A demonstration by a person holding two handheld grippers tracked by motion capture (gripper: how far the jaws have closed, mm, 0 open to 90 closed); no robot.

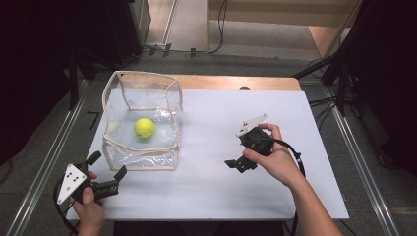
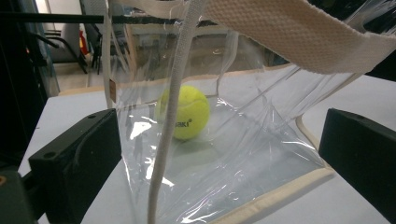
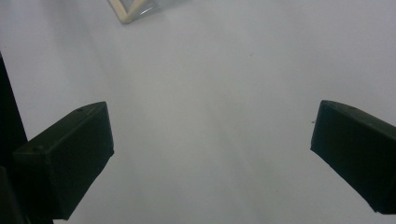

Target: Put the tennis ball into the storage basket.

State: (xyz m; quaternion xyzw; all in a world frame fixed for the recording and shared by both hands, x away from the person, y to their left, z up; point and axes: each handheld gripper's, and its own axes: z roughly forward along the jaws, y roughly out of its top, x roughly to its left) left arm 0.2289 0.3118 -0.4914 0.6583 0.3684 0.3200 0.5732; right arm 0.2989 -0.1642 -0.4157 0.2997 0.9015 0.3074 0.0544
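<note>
White sheeting covers the table (image 1: 275, 196), and near its left side stands a clear plastic bag (image 1: 141, 120) with cream fabric trim, mouth up, a yellow tennis ball (image 1: 145, 128) resting on its floor. The left gripper (image 1: 107, 173) sits just beside the bag's near corner, jaws spread wide and holding nothing; in the left gripper view the cream strap (image 2: 299, 32) hangs close ahead. The right gripper (image 1: 241, 163), equally open and empty, hovers over bare table, well apart from the bag. The step looks like an approach; next, the left jaws likely need to close on the trim or strap.
</note>
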